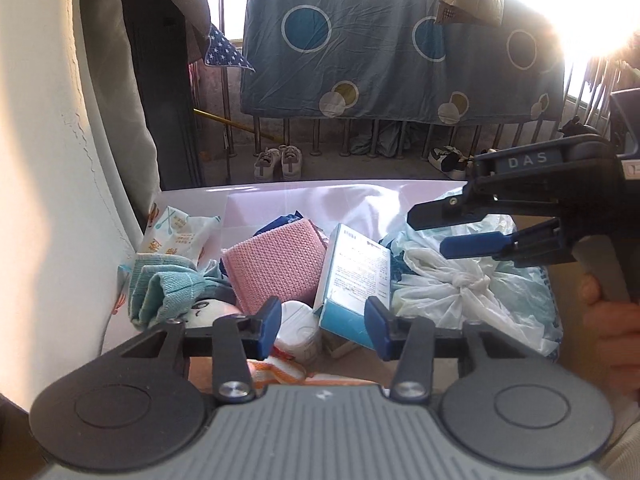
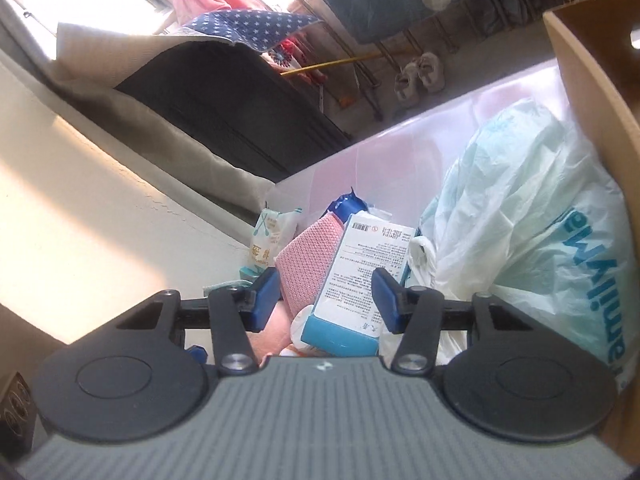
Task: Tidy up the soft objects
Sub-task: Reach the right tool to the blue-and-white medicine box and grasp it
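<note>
A pile of soft things lies on a pale pink surface [image 1: 304, 204]: a pink knit cloth [image 1: 274, 268] [image 2: 308, 256], a teal sock [image 1: 164, 292], a knotted white plastic bag [image 1: 460, 284] [image 2: 520, 220] and an orange-and-white cloth [image 1: 280, 372]. A blue-and-white carton [image 1: 356, 276] [image 2: 360, 276] leans among them beside a white roll [image 1: 296, 320]. My left gripper [image 1: 324, 328] hovers low over the pile's near side, its jaws partly apart with nothing pinched. My right gripper [image 1: 436, 230] [image 2: 326, 300] comes in from the right above the bag, open, with the carton beyond its fingers.
A wipes packet [image 1: 180, 236] leans at the back left by the cream wall [image 1: 48, 200]. A cardboard wall [image 2: 592, 92] stands right of the bag. Beyond the surface's far edge are a railing with a blue sheet [image 1: 380, 48] and shoes [image 1: 280, 160]. A hand [image 1: 612, 320] holds the right gripper.
</note>
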The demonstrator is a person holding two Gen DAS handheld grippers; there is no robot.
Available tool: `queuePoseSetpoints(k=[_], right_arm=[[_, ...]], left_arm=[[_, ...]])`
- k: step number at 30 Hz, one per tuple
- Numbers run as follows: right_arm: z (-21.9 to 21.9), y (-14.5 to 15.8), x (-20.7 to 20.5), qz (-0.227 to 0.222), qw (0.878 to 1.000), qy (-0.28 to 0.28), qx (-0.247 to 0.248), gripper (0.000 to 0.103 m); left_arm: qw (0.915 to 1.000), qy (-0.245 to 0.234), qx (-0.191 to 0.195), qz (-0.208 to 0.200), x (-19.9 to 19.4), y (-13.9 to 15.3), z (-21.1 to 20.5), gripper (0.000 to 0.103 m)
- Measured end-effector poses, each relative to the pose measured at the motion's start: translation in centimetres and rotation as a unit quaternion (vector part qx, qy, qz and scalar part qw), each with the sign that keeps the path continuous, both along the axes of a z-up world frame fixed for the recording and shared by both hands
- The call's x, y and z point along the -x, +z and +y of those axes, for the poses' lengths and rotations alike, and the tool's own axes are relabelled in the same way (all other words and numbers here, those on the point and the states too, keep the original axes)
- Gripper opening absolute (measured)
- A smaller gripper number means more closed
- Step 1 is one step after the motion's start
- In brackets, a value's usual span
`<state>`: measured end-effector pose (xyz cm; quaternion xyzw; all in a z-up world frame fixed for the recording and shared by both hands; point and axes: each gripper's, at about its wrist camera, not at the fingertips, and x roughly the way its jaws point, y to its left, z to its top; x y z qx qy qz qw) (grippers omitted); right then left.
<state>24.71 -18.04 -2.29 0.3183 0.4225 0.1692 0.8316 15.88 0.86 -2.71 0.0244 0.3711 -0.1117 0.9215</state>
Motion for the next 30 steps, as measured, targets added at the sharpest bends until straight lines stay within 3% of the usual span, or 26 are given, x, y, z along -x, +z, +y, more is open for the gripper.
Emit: queuePoseSetpoints(k=[2,5,12,22,24,27,30], right_arm=[[0.3,-1.6,-2.2,0.039,0.999,-0.001,-0.013,0.045],[1.2,-4.3,-5.0,0.092,0.996,-0.002,-0.008,0.045],[2.0,-7.2,-8.2,0.159,0.987,-0.01,0.005,0.046],[2.0,-7.4,-9.2,0.195,0.98,-0.018,-0.019,0.05],[2.0,-6.9,-9.2,0.197,0.98,-0.018,-0.024,0.052],[2.0,-5.6,-9.0,0.184,0.982,-0.018,-0.036,0.058],[2.3,-5.8,-9.4,0.192,0.981,-0.026,-0.018,0.06]], left_arm=[[0.9998,-0.004,0.004,0.02,-1.5,-1.0,-0.6,0.034],[0.9992,-0.011,0.001,0.037,-3.3,-2.3,-1.6,0.034],[0.9967,-0.001,-0.032,0.075,-7.4,-4.9,-3.5,0.034],[0.9949,0.041,0.0,0.092,-9.0,-5.9,-1.5,0.016],[0.9944,0.045,0.0,0.095,-9.0,-6.1,-1.2,0.008],[0.9934,0.052,0.005,0.101,-9.3,-6.4,-0.9,0.008],[0.9932,0.056,0.007,0.102,-9.4,-6.4,-1.0,0.008]])
